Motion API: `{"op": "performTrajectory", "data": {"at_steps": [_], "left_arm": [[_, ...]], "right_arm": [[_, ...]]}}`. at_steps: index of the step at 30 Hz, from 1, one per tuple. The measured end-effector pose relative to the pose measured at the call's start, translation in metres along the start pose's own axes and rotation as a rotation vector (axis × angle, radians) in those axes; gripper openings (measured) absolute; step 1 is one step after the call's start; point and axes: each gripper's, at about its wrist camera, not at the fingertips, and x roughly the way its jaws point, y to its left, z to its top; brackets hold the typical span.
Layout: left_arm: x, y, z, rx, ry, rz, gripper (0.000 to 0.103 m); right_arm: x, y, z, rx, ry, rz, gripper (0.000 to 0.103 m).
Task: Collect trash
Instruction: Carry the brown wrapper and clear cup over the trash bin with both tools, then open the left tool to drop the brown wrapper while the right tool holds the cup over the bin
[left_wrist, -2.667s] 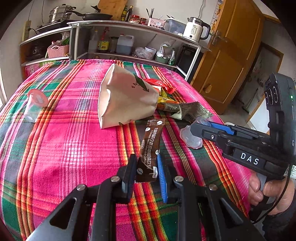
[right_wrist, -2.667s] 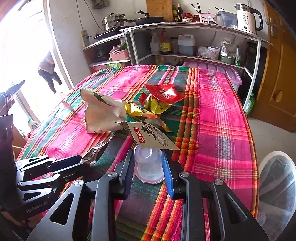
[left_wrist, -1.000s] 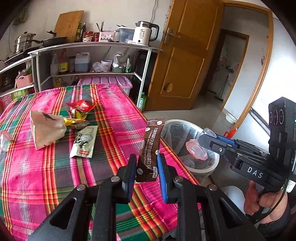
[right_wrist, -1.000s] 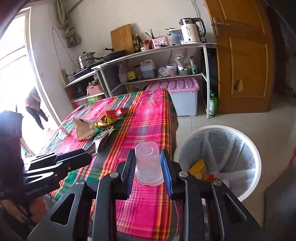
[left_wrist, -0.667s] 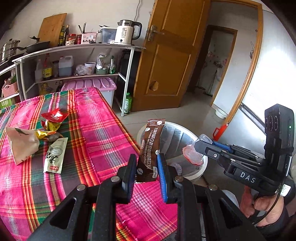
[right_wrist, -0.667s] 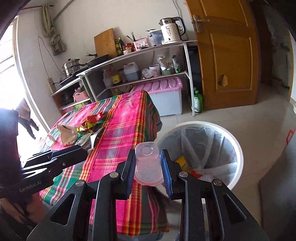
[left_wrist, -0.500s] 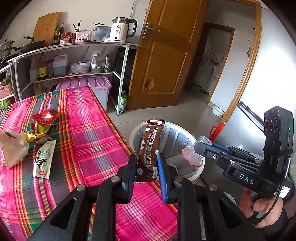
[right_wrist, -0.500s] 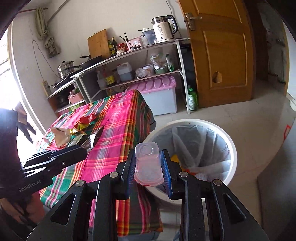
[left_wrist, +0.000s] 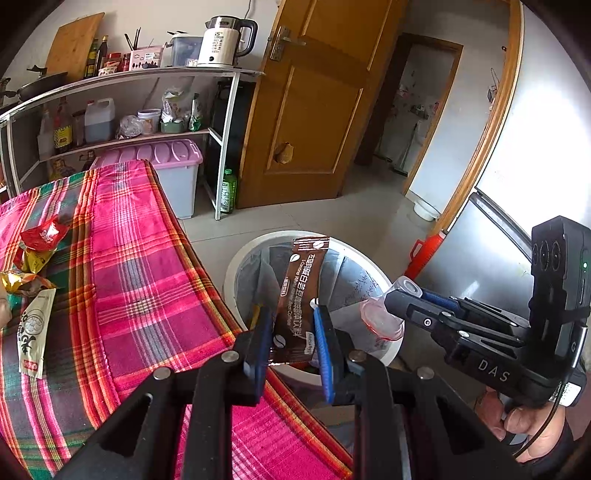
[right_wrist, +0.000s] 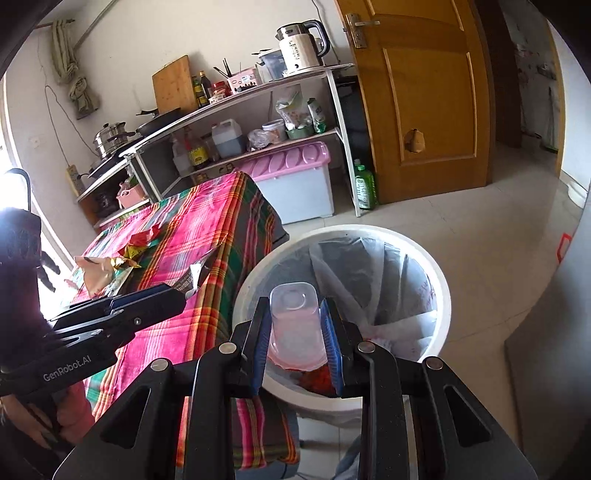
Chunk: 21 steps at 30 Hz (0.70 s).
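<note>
Kitchen shelves (left_wrist: 122, 79) with a white kettle (left_wrist: 225, 42) line the far wall, and a wooden door (left_wrist: 317, 107) stands to their right. On the left a table under a pink plaid cloth (left_wrist: 140, 266) fills the near side, with several wrappers (left_wrist: 33, 251) lying on its far left part. Just beside the table's right edge, on the tiled floor, stands a white trash bin (right_wrist: 441, 291) lined with a clear bag; some trash already lies at its bottom.

A person holds a gripper in each hand. The left gripper (left_wrist: 291, 328) is clamped on the lower end of a brown coffee sachet (left_wrist: 301, 288), which stands upright between the blue pads and appears over the bin's near left rim. The right gripper (right_wrist: 297, 334) is clamped on a clear plastic cup (right_wrist: 293, 326), held upside down by its sides, above the near part of the bin's opening. In the left view the cup (left_wrist: 382, 317) hangs over the bin's right side.

Both pieces seem ready to drop. To do it well, each gripper should be carried a little further toward the middle of the opening, clear of the rim, before the jaws are let go. The sachet is light and flat and could flutter sideways or cling to a pad, so a low release and a slight downward tilt would help. The cup could bounce off the rim if released near the edge.
</note>
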Motion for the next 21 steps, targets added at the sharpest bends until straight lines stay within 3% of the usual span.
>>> {"op": "performTrajectory", "data": {"at_steps": [21], "left_arm": [[0.047, -0.011, 0.005, -0.016, 0.074, -0.015, 0.025]], "right_arm": [[0.023, -0.031, -0.001, 0.056, 0.051, -0.049, 0.031]]}}
